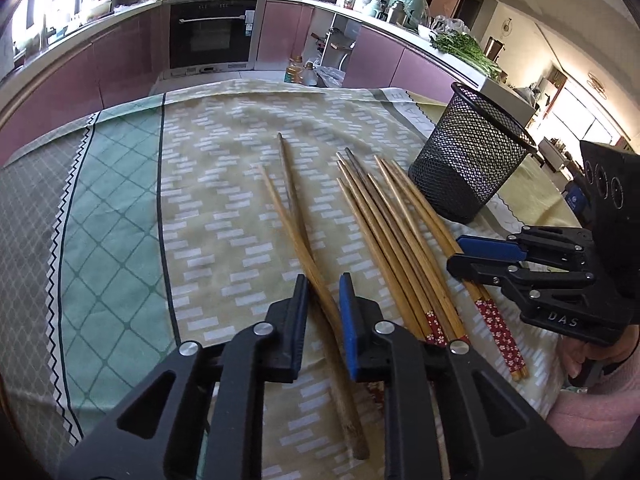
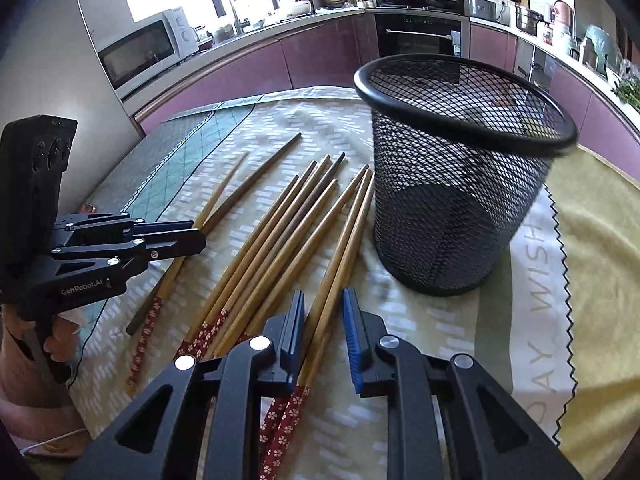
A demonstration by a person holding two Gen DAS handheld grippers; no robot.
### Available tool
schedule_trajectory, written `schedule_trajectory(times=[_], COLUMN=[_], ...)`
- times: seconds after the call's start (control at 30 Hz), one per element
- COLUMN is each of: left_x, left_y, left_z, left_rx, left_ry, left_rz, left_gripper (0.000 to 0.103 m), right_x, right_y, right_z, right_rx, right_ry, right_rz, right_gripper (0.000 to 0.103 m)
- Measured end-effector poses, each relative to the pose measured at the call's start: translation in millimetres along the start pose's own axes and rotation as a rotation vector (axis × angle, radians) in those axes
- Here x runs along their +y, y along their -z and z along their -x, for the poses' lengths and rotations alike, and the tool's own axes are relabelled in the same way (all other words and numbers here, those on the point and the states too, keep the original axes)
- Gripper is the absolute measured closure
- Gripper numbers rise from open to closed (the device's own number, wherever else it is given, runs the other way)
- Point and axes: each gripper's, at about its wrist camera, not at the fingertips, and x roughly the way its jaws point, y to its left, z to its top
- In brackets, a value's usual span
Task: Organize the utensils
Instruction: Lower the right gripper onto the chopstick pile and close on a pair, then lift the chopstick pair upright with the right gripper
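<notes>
Patterned green-and-beige tablecloth [image 1: 120, 200] underneath. Black wire-mesh cup [image 2: 452, 200] upright at right. Wooden chopsticks [image 2: 280, 232] fanned beside cup. Left gripper [image 1: 323, 304] narrowed around crossed brown chopstick pair [image 1: 296, 236]; right gripper [image 2: 323, 320] narrowed around red-handled chopstick pair [image 2: 340, 240]; contact unclear.

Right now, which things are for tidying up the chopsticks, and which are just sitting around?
For the job:
- chopsticks on the cloth
- black mesh holder, empty
- left gripper, right gripper, each around chopsticks

Just sitting around:
- microwave
- oven
- leafy greens
- oil bottles
</notes>
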Motion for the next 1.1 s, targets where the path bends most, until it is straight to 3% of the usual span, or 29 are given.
schedule_trajectory(times=[0.17,0.27,0.33,0.47,0.63,0.67,0.8,1.1], left_x=[3.2,2.7,4.0,9.5,13.0,11.3,2.3,-1.4], left_y=[-0.2,3.3,3.6,5.9,5.1,4.4,5.5,9.6], left_z=[4.9,9.5,9.5,8.9,5.5,5.7,4.0,5.4], left_rx=[-0.003,-0.008,-0.005,0.012,0.016,0.014,0.004,-0.014], left_ry=[0.028,0.037,0.036,0.017,0.025,0.016,-0.039,-0.084], left_rz=[0.025,0.024,0.019,0.025,0.031,0.024,-0.017,-0.01], left_gripper=[0.093,0.095,0.095,0.095,0.095,0.095,0.095,0.095], right_x=[-4.4,-5.2,-4.9,-1.2,1.2,1.0,-2.5,-3.7], right_y=[-0.8,0.2,-0.7,-2.5,-5.9,-6.3,-3.3,0.8], right_z=[1.9,4.4,4.1,-0.4,-4.9,-5.3,-2.4,9.2], right_rx=[-0.005,-0.003,0.0,0.004,0.0,-0.001,-0.011,-0.032], right_ry=[-0.026,-0.01,0.017,0.071,0.083,0.08,0.06,0.022], right_rz=[-0.027,-0.021,-0.014,0.022,0.045,0.044,0.019,0.015], right_gripper=[0.095,0.096,0.095,0.082,0.083,0.088,0.091,0.091])
